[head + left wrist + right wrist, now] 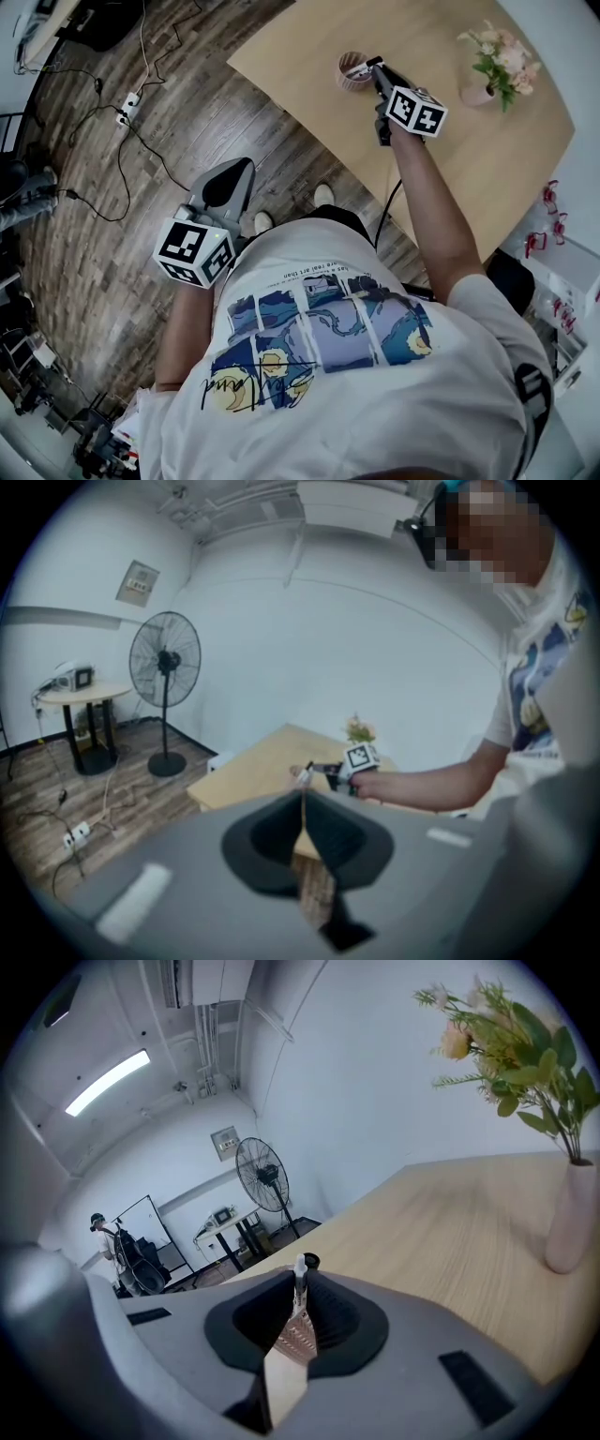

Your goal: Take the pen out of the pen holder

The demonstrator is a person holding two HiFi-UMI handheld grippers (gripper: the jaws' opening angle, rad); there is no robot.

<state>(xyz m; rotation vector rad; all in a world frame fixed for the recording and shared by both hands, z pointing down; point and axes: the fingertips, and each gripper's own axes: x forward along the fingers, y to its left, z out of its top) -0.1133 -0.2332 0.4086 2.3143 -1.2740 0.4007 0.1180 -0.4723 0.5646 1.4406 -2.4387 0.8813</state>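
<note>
With the right gripper (300, 1288) clenched on the top of the pen (299, 1267), which stands in the pen holder (352, 71) toward the left corner of the tabletop (450, 159), the best move is a straight vertical lift so the holder doesn't tip, while the left gripper (302, 822) hangs closed and empty off the tabletop.

White T-shirt (375, 394), blue-yellow print (319, 328); grey tongs (239, 173); black-white marker cubes (194, 251).
</note>
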